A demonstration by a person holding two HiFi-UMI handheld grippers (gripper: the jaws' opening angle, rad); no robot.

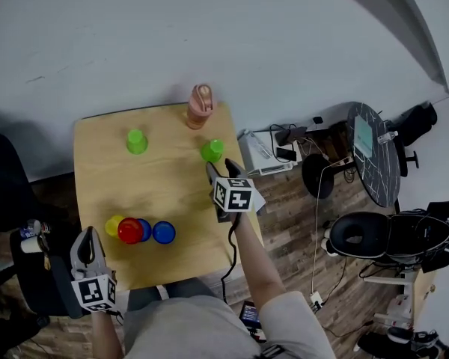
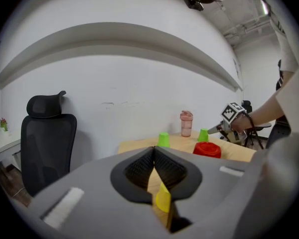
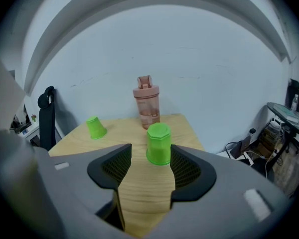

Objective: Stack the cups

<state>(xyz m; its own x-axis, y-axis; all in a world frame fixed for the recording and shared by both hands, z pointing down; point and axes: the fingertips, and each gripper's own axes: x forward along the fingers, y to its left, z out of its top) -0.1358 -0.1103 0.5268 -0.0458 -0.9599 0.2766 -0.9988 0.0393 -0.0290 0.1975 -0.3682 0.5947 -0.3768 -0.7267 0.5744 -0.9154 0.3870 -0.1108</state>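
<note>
An upturned green cup (image 3: pixel 158 143) (image 1: pixel 212 150) stands on the wooden table (image 1: pixel 172 185), just ahead of my right gripper (image 3: pixel 149 166) (image 1: pixel 218 170). Its jaws are open; the cup lines up with the gap, nearer the right finger, untouched. A second green cup (image 1: pixel 137 141) (image 3: pixel 94 127) stands at the far left. At the near left sit a yellow cup (image 1: pixel 114 225), a red cup (image 1: pixel 130 230) and a blue cup (image 1: pixel 164 232). My left gripper (image 1: pixel 89 239) (image 2: pixel 153 157) hovers off the table's near left edge, shut and empty; the yellow cup (image 2: pixel 163 198) shows below its jaws.
A pink shaker bottle (image 1: pixel 200 106) (image 3: pixel 147 103) stands at the table's far edge. A black office chair (image 2: pixel 47 133) is left of the table. To the right stand a round side table (image 1: pixel 374 152), cables and another black chair (image 1: pixel 393 234).
</note>
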